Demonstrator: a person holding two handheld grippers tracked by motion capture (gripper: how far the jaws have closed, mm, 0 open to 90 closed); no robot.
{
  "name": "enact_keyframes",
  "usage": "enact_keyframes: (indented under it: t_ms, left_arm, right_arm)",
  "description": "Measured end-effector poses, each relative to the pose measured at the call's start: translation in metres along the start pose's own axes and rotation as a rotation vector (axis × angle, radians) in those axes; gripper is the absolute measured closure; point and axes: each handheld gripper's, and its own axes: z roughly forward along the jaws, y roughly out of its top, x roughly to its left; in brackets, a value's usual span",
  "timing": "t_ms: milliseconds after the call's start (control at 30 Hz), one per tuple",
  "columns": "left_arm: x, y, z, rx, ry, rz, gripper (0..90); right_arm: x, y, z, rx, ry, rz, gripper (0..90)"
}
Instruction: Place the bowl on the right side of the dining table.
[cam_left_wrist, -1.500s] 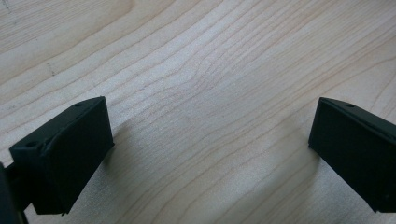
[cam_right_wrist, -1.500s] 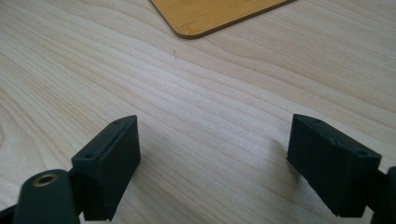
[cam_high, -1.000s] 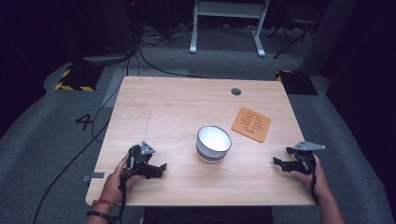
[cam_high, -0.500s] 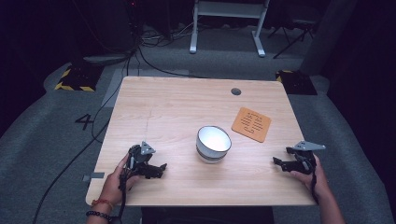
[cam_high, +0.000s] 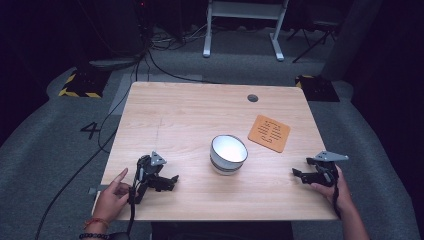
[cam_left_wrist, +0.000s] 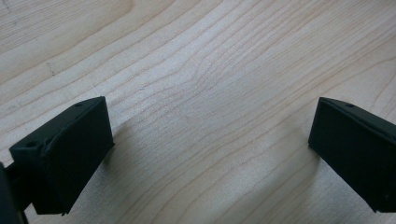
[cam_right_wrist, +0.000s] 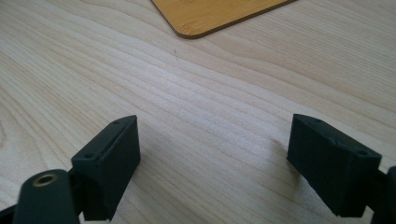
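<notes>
1. The wooden table (cam_high: 190, 115) is the stage here, a pale square top with a small round grommet (cam_high: 253, 98) near its far edge, and dark grey floor all round it.

2. Right of centre lies the orange mat (cam_high: 270, 133), flat on the wood, a slotted pattern cut in its top. A rounded corner of it peeks into the top of the right gripper view (cam_right_wrist: 219, 14), well ahead of the jaws.

3. Just left of the mat, and apart from it, there's the white bowl (cam_high: 228, 153), upright, open side up, sitting about midway between the two grippers and nearer the person's edge than the far one.

4. Left gripper (cam_high: 162, 181) now: down at the near left of the table, held in the person's left hand (cam_high: 111, 197), jaws pointing toward the bowl but well short of it. Its own view shows the jaws spread wide, with bare wood grain between them.

5. Right gripper (cam_high: 300, 176): near right corner, in the person's right hand (cam_high: 334, 190), aimed inward across the table. Jaws stand wide apart here too, bare tabletop between them, gripping nothing.
</notes>
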Motion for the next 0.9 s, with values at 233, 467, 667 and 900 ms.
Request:
enact_keyframes:
  t_ms: [233, 467, 667, 900]
  left_arm:
    - [0.0000, 0.0000, 0.0000, 0.000, 0.000, 0.000, 0.0]
    - [0.0000, 0.0000, 0.0000, 0.000, 0.000, 0.000, 0.0]
    - [0.0001, 0.0000, 0.0000, 0.000, 0.001, 0.001, 0.0]
    - [-0.0002, 0.0000, 0.0001, -0.001, 0.006, -0.002, 0.0]
  right_arm:
    - [0.0001, 0.0000, 0.0000, 0.000, 0.000, 0.001, 16.9]
    - [0.0001, 0.0000, 0.0000, 0.001, 0.000, 0.002, 16.9]
    - [-0.0001, 0.0000, 0.0000, 0.000, 0.000, 0.000, 16.9]
    - [0.0001, 0.0018, -0.0021, 0.013, 0.010, -0.032, 19.1]
